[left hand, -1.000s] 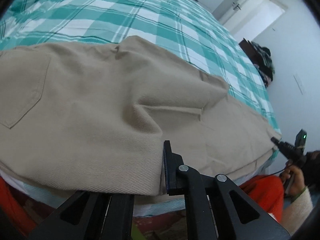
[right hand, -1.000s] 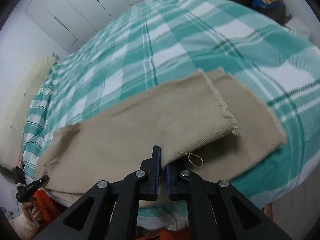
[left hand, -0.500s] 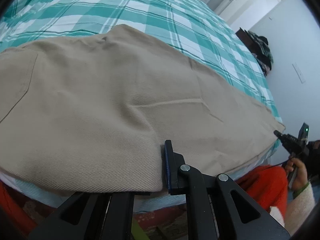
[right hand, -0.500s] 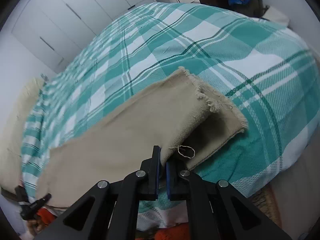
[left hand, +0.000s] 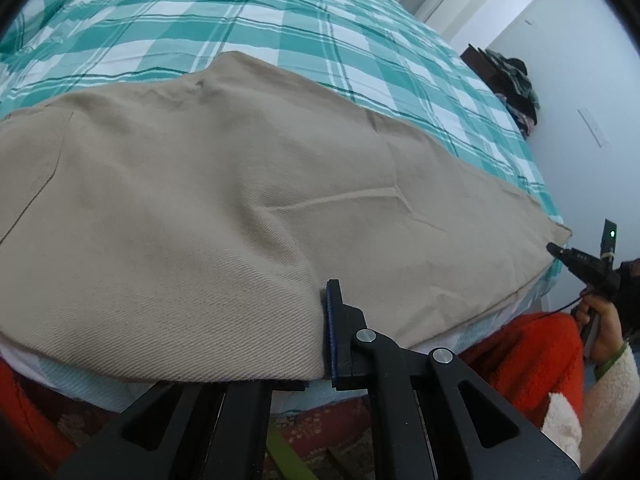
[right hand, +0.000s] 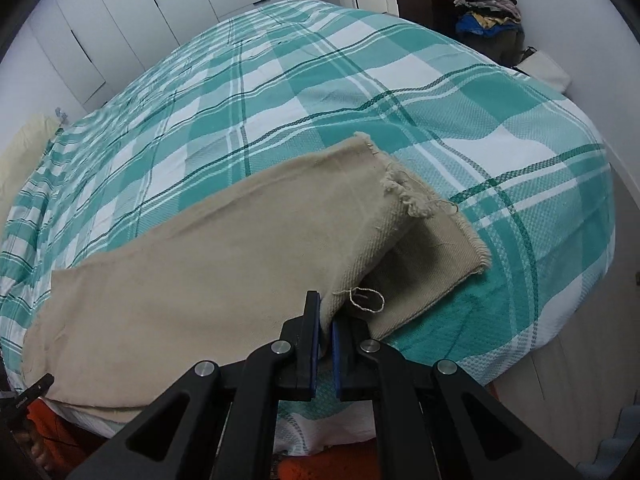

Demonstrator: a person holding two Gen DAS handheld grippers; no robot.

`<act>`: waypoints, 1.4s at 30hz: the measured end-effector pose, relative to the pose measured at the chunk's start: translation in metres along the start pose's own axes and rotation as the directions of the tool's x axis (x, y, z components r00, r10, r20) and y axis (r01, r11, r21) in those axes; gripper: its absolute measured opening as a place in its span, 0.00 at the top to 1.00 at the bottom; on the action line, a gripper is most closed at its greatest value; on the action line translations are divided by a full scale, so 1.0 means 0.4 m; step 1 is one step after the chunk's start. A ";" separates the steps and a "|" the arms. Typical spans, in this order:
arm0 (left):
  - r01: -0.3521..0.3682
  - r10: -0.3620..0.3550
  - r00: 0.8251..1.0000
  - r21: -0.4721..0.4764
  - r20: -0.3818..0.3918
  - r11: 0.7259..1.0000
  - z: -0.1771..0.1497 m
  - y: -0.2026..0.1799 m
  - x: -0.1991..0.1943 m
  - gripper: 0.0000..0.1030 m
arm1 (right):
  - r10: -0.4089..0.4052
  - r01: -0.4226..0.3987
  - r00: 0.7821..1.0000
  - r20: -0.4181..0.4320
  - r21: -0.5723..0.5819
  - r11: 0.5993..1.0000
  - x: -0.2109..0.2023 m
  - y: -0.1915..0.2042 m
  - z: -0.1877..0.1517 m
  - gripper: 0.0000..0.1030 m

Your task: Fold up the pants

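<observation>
My left wrist camera sits low at the near edge of the bed (left hand: 280, 32), looking forward and down along its hand-held gripper (left hand: 320, 332), very close to the tan pants (left hand: 180, 200); far right it catches the other hand-held gripper (left hand: 576, 260). My right wrist camera looks from the same edge, further along, tilted down over its own fingers (right hand: 344, 340) toward the frayed leg ends and the wardrobe (right hand: 160, 20) wall. Both views share the pants and the checked bedspread

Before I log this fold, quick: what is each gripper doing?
Left gripper: shut on the beige twill pants.
Right gripper: shut on the pants' frayed leg end.
</observation>
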State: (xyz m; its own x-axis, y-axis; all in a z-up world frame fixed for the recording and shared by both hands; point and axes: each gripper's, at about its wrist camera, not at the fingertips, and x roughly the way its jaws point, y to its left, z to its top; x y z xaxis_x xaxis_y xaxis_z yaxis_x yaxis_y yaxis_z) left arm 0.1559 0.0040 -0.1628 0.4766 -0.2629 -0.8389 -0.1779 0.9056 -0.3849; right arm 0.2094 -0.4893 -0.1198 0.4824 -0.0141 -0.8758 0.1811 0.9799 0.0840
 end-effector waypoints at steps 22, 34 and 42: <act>-0.027 0.031 0.999 0.088 -0.041 0.996 -0.113 -0.039 -0.178 0.40 | -0.218 0.197 0.914 0.341 0.097 0.976 -0.195 -0.031 -0.063 0.33; -0.244 0.241 0.968 0.032 0.075 0.969 0.096 0.134 -0.065 0.32 | -0.025 0.053 0.993 0.113 -0.248 0.967 -0.066 0.098 0.045 0.32; -0.298 0.301 0.954 0.131 0.001 0.945 -0.008 0.084 0.006 0.34 | -0.060 0.044 0.994 -0.086 -0.183 0.982 0.051 0.044 0.014 0.31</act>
State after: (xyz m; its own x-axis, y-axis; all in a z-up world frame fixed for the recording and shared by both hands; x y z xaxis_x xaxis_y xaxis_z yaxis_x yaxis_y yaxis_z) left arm 0.1485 0.0326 -0.1789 0.4020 0.0221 -0.9154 -0.1974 0.9783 -0.0631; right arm 0.2273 -0.4736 -0.1336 0.3951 -0.0559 -0.9169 0.0424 0.9982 -0.0426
